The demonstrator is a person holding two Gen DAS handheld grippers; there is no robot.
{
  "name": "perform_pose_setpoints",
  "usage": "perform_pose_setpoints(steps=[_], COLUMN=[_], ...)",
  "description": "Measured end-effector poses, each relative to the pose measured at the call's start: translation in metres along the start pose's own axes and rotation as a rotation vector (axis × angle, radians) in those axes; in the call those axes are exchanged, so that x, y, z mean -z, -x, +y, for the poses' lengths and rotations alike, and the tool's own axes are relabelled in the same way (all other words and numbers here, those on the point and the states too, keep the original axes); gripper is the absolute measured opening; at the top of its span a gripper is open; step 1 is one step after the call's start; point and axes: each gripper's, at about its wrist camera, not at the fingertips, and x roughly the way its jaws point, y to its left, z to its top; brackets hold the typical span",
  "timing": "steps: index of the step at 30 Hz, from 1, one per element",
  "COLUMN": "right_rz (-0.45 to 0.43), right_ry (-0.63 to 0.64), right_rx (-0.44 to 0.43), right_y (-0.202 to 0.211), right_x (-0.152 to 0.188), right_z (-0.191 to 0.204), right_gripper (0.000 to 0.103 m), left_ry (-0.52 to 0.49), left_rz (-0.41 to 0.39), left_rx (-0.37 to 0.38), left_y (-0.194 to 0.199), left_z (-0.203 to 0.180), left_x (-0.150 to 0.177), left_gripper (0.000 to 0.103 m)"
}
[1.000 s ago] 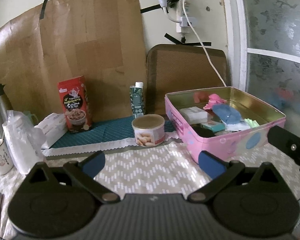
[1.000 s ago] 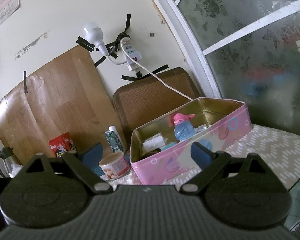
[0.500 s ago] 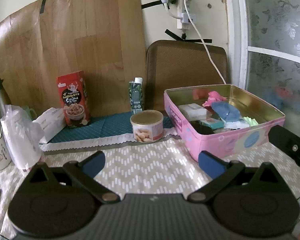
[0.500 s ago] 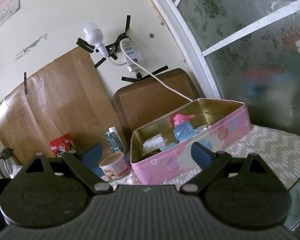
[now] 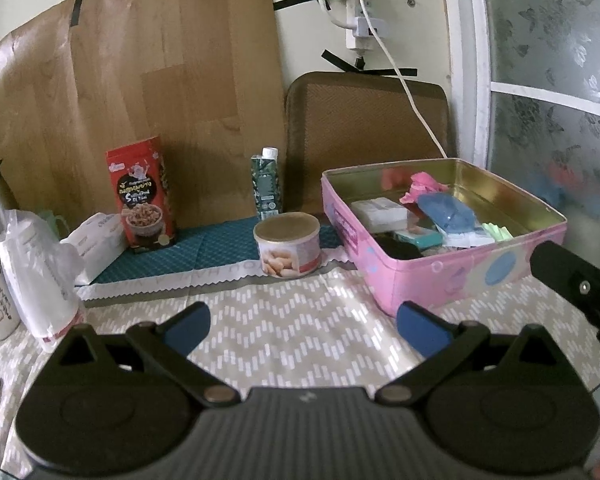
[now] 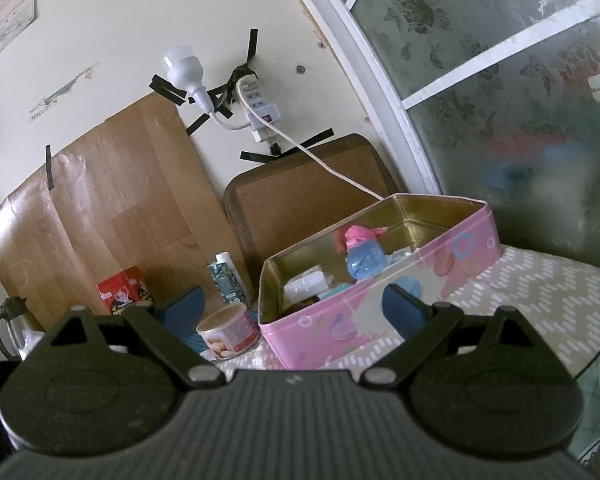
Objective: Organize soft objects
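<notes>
over on the table the pink tin already holds a bunch of soft stuff, and both the left gripper and right gripper hang wide open with nothing in them, so it looks pretty much done.

The left wrist view looks level across the zigzag-patterned tablecloth toward the wall; the right wrist view tilts upward from lower right. Both share the pink metal tin.

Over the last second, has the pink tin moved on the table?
No. The pink tin sits equally close to the round can; only the left camera's view shifted slightly.
</notes>
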Motion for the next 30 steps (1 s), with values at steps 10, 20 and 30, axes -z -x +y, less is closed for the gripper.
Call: perform_pose_setpoints(steps=[10,20,30], right_rz=[-0.005,-0.006,-0.003], right_ry=[-0.003,-0.004,-0.008], right_rx=[0.004,0.005,0.011], right_y=[0.0007,0.0011,0.0008], right_x=[0.0012,0.0017,0.0042], right_z=[0.0002,0.0004,0.0009], right_gripper=[0.098,0.098,0.098], left_ry=[-0.004,-0.002,-0.002], left_rz=[0.015,0.027,0.048], left_rx=[0.007,0.009,0.014], left_y=[-0.0022,-0.0022,-0.0063], left_z=[-0.0015,-0.0045,-0.0066], left_x=[-0.0003,0.0008,0.0021], left_gripper=[0.103,0.103,0.103])
